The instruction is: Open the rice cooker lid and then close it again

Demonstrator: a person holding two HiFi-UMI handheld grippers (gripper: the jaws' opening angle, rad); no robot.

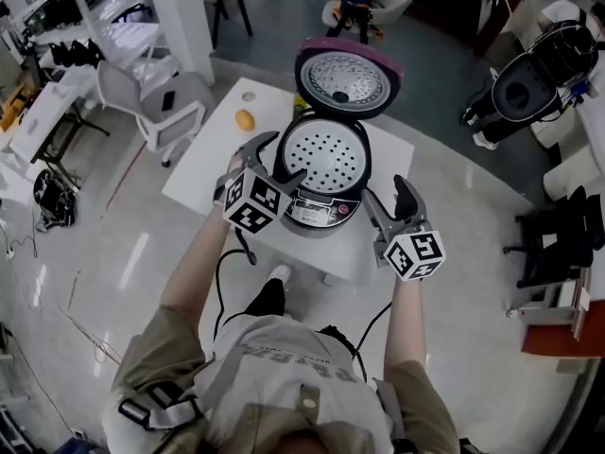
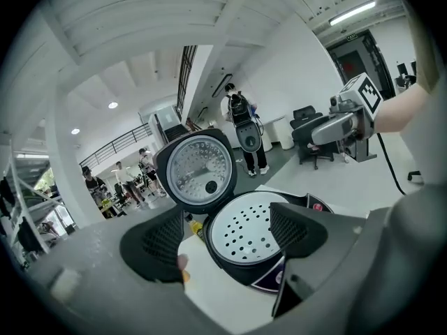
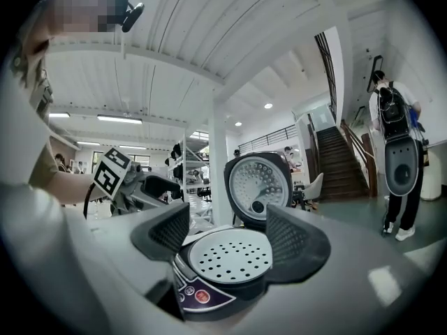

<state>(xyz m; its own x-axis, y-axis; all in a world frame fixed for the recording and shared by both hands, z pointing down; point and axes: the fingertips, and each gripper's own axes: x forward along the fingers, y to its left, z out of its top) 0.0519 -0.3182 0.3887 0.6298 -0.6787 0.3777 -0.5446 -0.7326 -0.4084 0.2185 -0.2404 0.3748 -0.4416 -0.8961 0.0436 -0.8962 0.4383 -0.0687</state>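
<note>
The rice cooker (image 1: 319, 189) stands on a white table (image 1: 210, 166) with its lid (image 1: 344, 80) swung upright at the back. A white perforated steam tray (image 1: 319, 155) fills the pot. My left gripper (image 1: 286, 156) hovers open at the cooker's front left rim, nothing between its jaws. My right gripper (image 1: 383, 189) is open just right of the cooker's front, apart from it. The left gripper view looks past open jaws (image 2: 234, 236) at the lid (image 2: 199, 169) and tray (image 2: 248, 230). The right gripper view looks past open jaws (image 3: 230, 237) at the tray (image 3: 230, 257), lid (image 3: 258, 182) and control panel (image 3: 199, 295).
An orange fruit (image 1: 245, 119) lies on the table's far left part. A grey chair (image 1: 168, 104) stands left of the table, shelving behind it. A black cable (image 1: 227, 272) hangs from the left gripper. People stand in the background (image 2: 243, 128).
</note>
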